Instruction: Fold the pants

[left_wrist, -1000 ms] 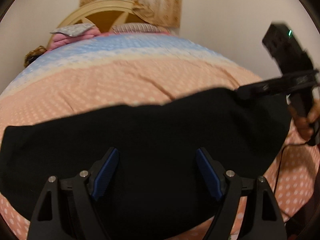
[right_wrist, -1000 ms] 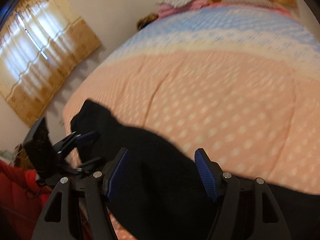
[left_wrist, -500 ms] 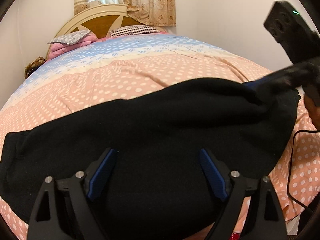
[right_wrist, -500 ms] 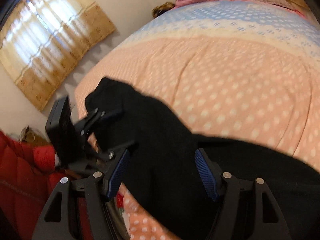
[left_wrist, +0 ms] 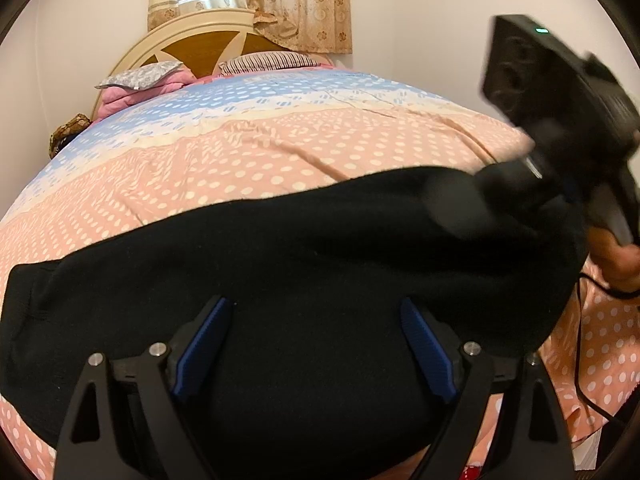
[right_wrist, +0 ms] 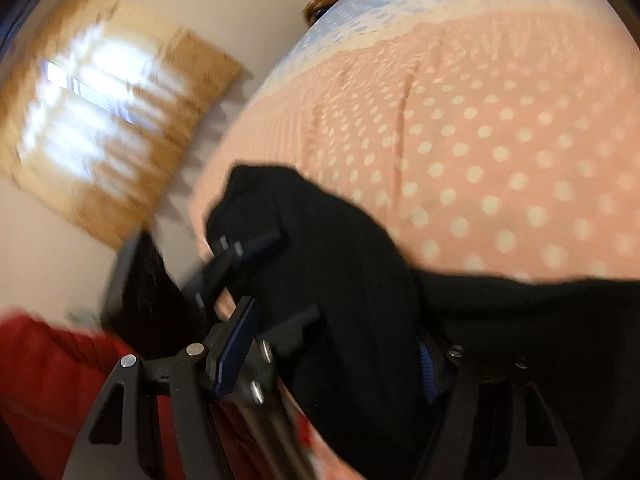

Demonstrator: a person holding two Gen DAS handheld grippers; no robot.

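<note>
Black pants (left_wrist: 304,280) stretch across the near edge of the bed (left_wrist: 280,152), over its pink dotted cover. The left gripper (left_wrist: 316,344) hovers above the cloth, jaws spread wide, nothing between them. The right gripper (right_wrist: 332,356) is spread too, with pants fabric bunched between its blue pads (right_wrist: 236,344); whether it pinches, I cannot tell.

The left wrist view sits low and close over the black pants (left_wrist: 304,280), facing up the bed (left_wrist: 280,152) toward the headboard (left_wrist: 200,46). The right wrist view, blurred, looks across toward a curtained window (right_wrist: 104,120). Both share pants and bed.
</note>
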